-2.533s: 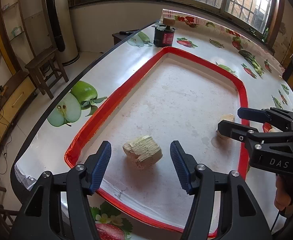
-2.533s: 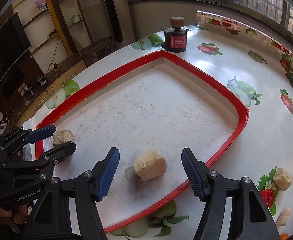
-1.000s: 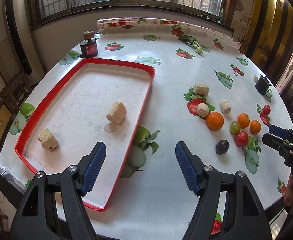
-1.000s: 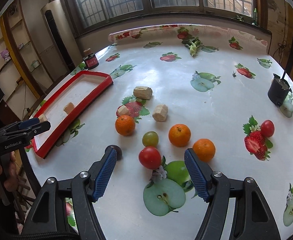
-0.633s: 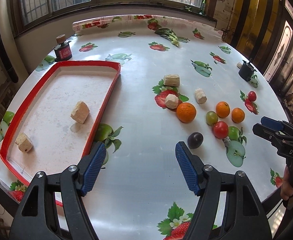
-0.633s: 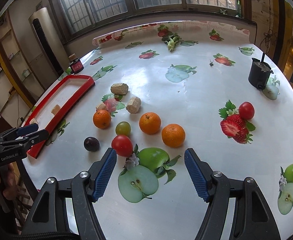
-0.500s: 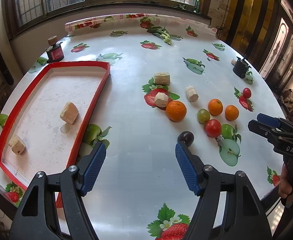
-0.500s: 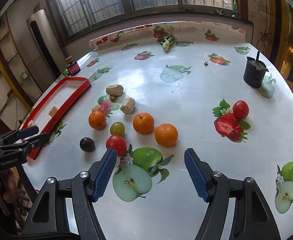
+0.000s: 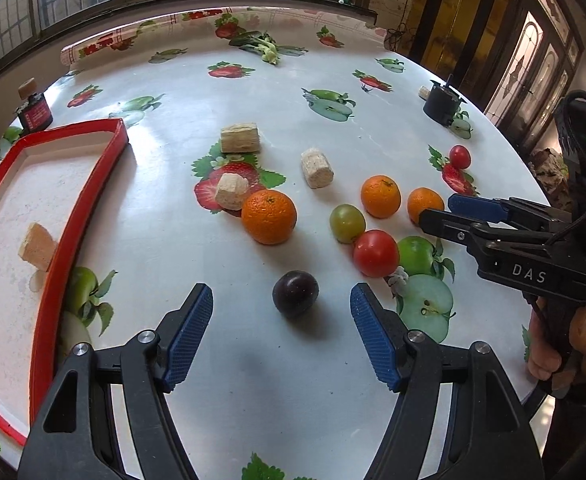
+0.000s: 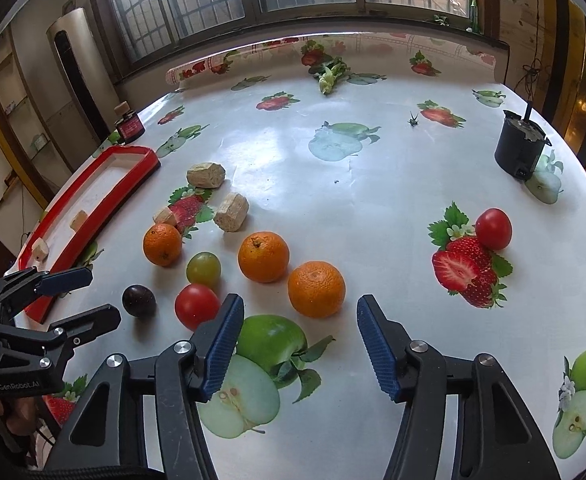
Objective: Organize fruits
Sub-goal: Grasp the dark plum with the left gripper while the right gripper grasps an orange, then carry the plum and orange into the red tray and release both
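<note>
My left gripper [image 9: 281, 320] is open, and a dark plum [image 9: 295, 293] lies on the table just ahead between its fingers, untouched. My right gripper [image 10: 297, 340] is open and empty, with an orange [image 10: 316, 289] just ahead of it. Two more oranges [image 10: 263, 256] [image 10: 162, 244], a green tomato [image 10: 203, 268] and a red tomato [image 10: 196, 306] lie close by. A small red tomato [image 10: 493, 228] sits to the right. The red tray [image 9: 65, 228] at the left holds beige blocks [image 9: 37, 246].
Three beige blocks [image 9: 240, 138] [image 9: 316, 168] [image 9: 231, 197] lie loose on the fruit-print tablecloth. A black pot [image 10: 519, 150] stands at the right, a dark jar [image 10: 129, 124] beyond the tray. The table edge runs close along the near side.
Both grippers have moved from over the tray to the right, then closer to the loose fruit. The left now frames the plum, the right the orange. Both stayed open.
</note>
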`<act>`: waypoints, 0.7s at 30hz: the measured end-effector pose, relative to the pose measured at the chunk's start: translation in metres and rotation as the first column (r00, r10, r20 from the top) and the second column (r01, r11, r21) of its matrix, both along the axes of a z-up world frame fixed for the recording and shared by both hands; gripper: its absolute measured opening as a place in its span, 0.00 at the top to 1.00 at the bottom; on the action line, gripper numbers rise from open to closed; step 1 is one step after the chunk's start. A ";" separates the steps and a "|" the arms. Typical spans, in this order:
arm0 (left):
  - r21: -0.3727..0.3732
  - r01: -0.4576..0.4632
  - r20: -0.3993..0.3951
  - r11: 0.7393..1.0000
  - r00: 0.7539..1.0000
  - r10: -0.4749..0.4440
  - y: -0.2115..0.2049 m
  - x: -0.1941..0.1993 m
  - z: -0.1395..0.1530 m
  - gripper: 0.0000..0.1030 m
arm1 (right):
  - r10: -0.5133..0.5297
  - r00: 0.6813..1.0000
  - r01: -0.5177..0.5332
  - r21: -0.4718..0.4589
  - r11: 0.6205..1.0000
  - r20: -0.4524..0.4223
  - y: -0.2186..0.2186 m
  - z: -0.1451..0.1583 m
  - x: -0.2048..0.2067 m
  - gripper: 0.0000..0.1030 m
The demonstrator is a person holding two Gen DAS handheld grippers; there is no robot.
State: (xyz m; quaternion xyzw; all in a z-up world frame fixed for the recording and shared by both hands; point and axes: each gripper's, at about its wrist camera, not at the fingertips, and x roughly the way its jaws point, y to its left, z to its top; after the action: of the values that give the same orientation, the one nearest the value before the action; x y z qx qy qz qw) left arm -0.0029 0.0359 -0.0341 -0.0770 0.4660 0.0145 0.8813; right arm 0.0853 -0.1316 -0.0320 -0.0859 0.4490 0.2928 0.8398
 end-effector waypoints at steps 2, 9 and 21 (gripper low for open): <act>-0.006 0.008 -0.021 1.000 1.000 -0.008 -0.001 0.006 -0.007 0.41 | 0.001 1.000 -0.001 -0.015 1.000 -0.009 0.005 -0.006 0.006 0.46; -0.027 0.046 -0.024 0.999 0.999 -0.047 -0.004 0.012 -0.013 0.79 | -0.008 1.000 0.007 -0.025 1.000 -0.023 0.010 -0.023 0.016 0.66; -0.018 0.006 0.022 1.000 1.000 -0.006 0.012 -0.013 0.005 0.79 | 0.026 1.000 -0.026 0.042 0.999 0.005 0.008 0.008 -0.008 0.67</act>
State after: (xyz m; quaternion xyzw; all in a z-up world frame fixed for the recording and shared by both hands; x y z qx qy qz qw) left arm -0.0161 0.0478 -0.0294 -0.0837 0.4566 0.0069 0.8857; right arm 0.0769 -0.1239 -0.0244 -0.0746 0.4395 0.3129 0.8387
